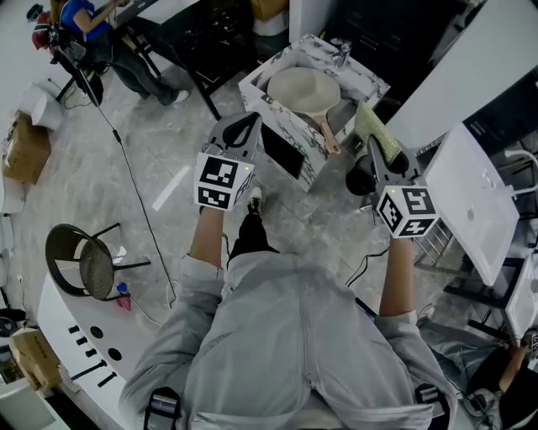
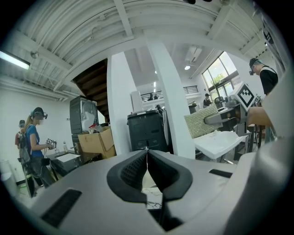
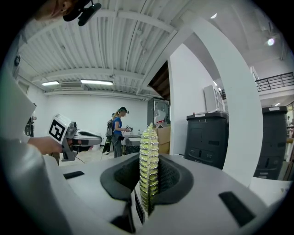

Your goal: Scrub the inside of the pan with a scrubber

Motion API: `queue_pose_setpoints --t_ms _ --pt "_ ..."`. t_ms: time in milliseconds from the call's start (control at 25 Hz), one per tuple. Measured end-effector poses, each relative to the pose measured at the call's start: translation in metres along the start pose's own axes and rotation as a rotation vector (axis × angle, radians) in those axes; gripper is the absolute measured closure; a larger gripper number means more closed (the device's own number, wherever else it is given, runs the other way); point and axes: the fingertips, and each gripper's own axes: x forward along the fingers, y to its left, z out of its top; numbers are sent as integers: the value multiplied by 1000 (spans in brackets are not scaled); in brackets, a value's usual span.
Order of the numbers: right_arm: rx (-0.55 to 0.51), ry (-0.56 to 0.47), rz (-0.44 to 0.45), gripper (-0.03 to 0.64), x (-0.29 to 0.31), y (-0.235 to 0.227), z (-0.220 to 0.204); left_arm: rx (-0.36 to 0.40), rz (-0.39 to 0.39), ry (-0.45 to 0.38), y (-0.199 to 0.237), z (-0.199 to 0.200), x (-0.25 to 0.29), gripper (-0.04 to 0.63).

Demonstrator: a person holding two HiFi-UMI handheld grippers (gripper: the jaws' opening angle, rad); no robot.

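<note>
A pale round pan (image 1: 303, 91) with a wooden handle lies in the marble-patterned sink box (image 1: 277, 117) ahead of me. My right gripper (image 1: 376, 147) is shut on a yellow-green scrubber (image 1: 376, 128), held in the air to the right of the sink. In the right gripper view the scrubber (image 3: 149, 165) stands upright between the jaws. My left gripper (image 1: 249, 123) hovers at the sink's near left corner, shut with nothing in it. In the left gripper view its pads (image 2: 158, 172) meet, and the scrubber (image 2: 200, 121) shows off to the right.
A dark round object (image 1: 360, 178) sits on the floor right of the sink. A white tabletop (image 1: 475, 201) stands at the right and a round chair (image 1: 84, 262) at the left. A person (image 1: 92, 25) works at the far left, by a cardboard box (image 1: 25, 147).
</note>
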Motion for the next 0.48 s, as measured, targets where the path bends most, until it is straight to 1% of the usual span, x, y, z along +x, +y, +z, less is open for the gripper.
queue_pose_setpoints --t_ms 120,240,400,480 --pt "0 5 -1 531 22 -9 -3 -3 0 7 11 -7 22 572" --pt "3 9 -4 531 50 -16 -1 -4 0 9 31 -11 46 572" --pt "-12 24 -12 531 101 -24 3 -6 -4 0 71 -14 83 572" --pt "-3 26 -14 532 130 -27 7 -15 -7 1 94 -20 103 572"
